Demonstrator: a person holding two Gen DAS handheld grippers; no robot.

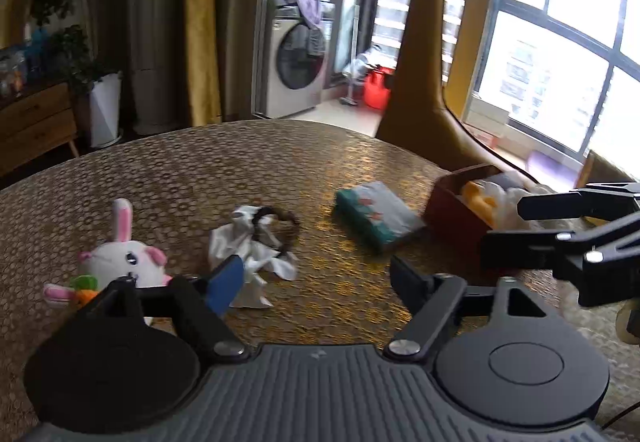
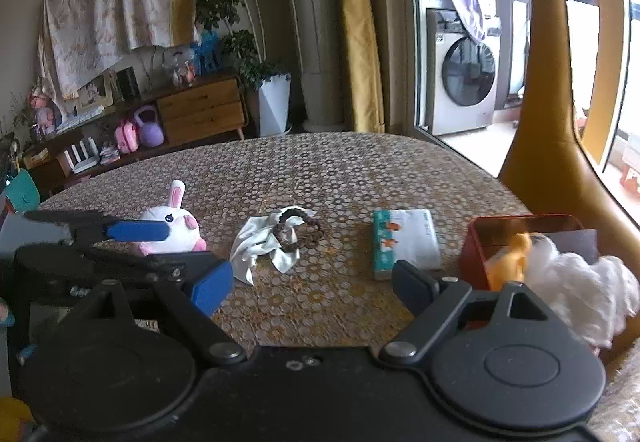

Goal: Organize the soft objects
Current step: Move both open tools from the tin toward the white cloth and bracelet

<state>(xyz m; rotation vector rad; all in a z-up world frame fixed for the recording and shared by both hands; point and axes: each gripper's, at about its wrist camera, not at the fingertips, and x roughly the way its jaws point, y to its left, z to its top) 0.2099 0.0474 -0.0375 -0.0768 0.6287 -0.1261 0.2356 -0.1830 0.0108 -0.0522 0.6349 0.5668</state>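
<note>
1 round counter (image 2: 360, 169) with a patterned cover carries everything. 1 red box (image 2: 476, 254) sits at its right edge, likely the collection bin, since 1 orange-and-white plush (image 2: 560, 278) already lies in it, spilling over the near rim. 1 tissue pack (image 2: 406, 242) lies flat just left of the box, probably waiting its turn. 1 white rabbit plush (image 2: 172, 230) sits far left, well apart from the box. 1 crumpled white cloth (image 2: 260, 246) lies mid-counter with 1 dark braided hair tie (image 2: 296, 230) resting on it, so they may lift together.

Left gripper (image 1: 316, 274) hovers above the counter, jaws wide and holding nothing, aimed between the cloth and the tissue pack, with the rabbit plush just beside its left finger. Right gripper (image 2: 312, 282) is also spread wide and empty, pointing at the counter between the cloth and the tissue pack, box close on its right. Judging by this, 4 loose items remain to sort.
</note>
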